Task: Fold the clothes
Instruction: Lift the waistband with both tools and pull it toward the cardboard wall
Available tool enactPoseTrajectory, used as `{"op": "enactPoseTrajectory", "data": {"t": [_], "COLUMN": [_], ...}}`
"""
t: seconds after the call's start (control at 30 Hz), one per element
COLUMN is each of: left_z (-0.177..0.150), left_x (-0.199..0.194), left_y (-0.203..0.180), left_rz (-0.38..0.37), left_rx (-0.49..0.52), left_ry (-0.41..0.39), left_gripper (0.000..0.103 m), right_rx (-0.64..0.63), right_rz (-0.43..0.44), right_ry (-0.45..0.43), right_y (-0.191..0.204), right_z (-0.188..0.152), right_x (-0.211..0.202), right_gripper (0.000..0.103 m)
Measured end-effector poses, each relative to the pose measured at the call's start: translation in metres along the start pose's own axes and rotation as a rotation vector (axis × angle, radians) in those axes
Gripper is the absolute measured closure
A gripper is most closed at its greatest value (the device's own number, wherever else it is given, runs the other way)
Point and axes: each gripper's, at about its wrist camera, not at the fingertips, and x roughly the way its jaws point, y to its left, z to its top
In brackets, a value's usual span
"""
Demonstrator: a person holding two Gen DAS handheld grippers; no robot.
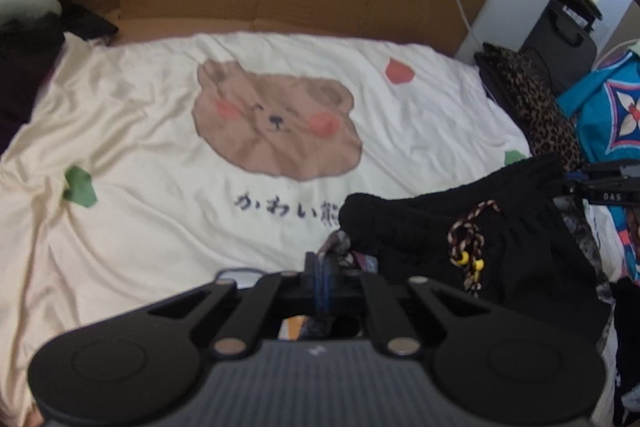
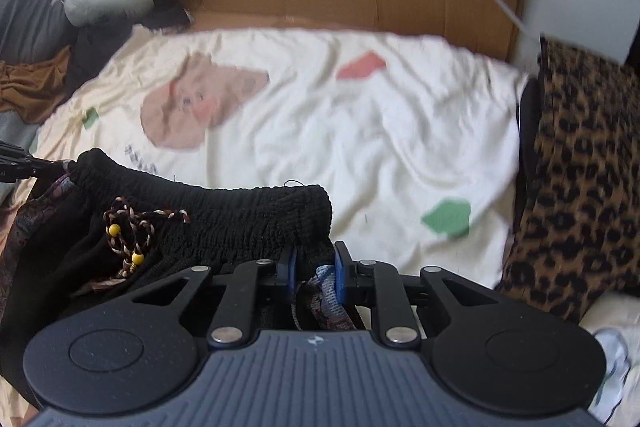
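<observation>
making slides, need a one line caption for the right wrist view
Right tool grips the black ribbed-waistband garment above the cream bear-print bedspread.

Left gripper (image 1: 322, 277) and right gripper (image 2: 314, 269) — matte black linkages, silver rivets, ribbed grey housing, blue-padded jaws.

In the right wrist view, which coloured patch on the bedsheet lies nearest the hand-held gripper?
The green patch, just beyond the right hand-held gripper. The red patch and the small green one lie farther off.

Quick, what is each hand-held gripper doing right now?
Left hand-held gripper: closed, holding the black pants at the waistband.
Right hand-held gripper: closed, holding the same pants' waistband.
</observation>
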Motion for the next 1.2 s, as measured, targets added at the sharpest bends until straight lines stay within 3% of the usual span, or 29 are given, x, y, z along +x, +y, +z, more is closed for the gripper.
{"op": "enactPoseTrajectory", "data": {"t": [0.23, 0.6, 1.2], "left_z": [0.017, 0.053, 0.117], "left_x": [-0.017, -0.022, 0.034], "left_y": [0.017, 0.054, 0.107], "left_rz": [0.045, 0.118, 0.221], "left_rx": [-0.038, -0.084, -0.086], "left_ry": [-0.065, -0.137, -0.158], "left_gripper": [0.101, 0.101, 0.101], "right_rx": [-0.067, -0.171, -0.199], "right_rz": [0.011, 0.019, -0.026], "right_ry": [-0.051, -0.063, 0.000], "right_y": [0.016, 0.035, 0.041], "right_z": [0.038, 0.105, 0.182], "right_x": [-0.003, 0.032, 0.123], "right_gripper": [0.086, 0.086, 0.086]}}
